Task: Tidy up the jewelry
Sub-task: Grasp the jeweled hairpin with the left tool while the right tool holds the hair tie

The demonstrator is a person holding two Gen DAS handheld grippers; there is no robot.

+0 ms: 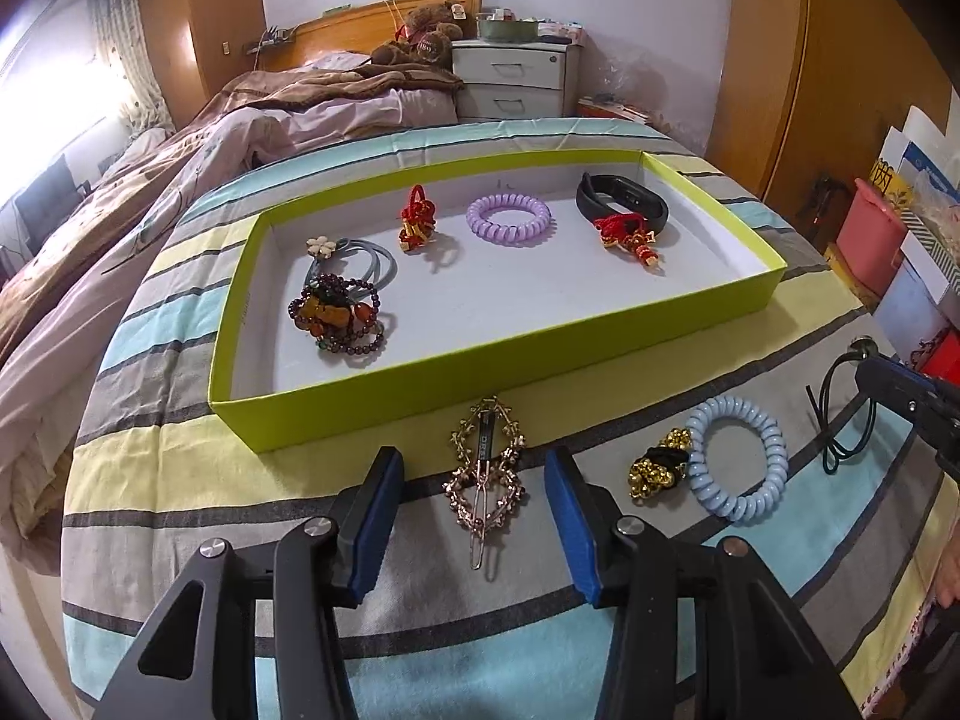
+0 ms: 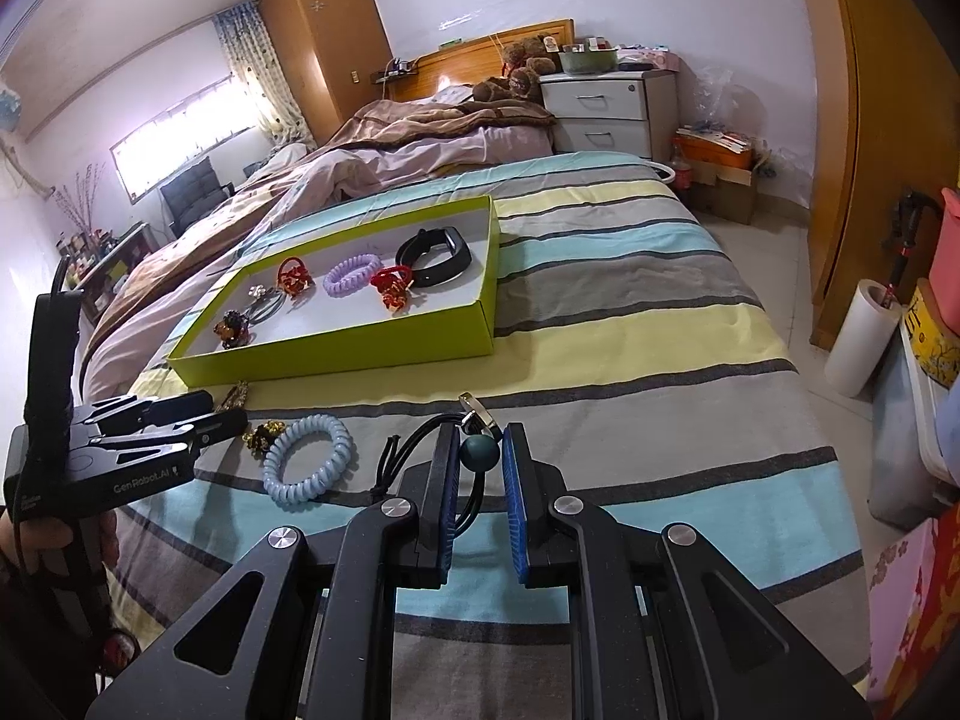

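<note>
Two grippers: left gripper jaws apart around hair clip; right gripper clamped on bead cord.

Pale walls enclosed the room; a bright curtained window lit a striped bed, white drawer unit and wooden wardrobe.

Striped bed: green tray, loose hair accessories.

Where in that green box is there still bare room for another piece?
The green box has a bare front strip, widest between the bead bracelets and the red charm. The back row is crowded, from flower hair tie to black wristband.
</note>
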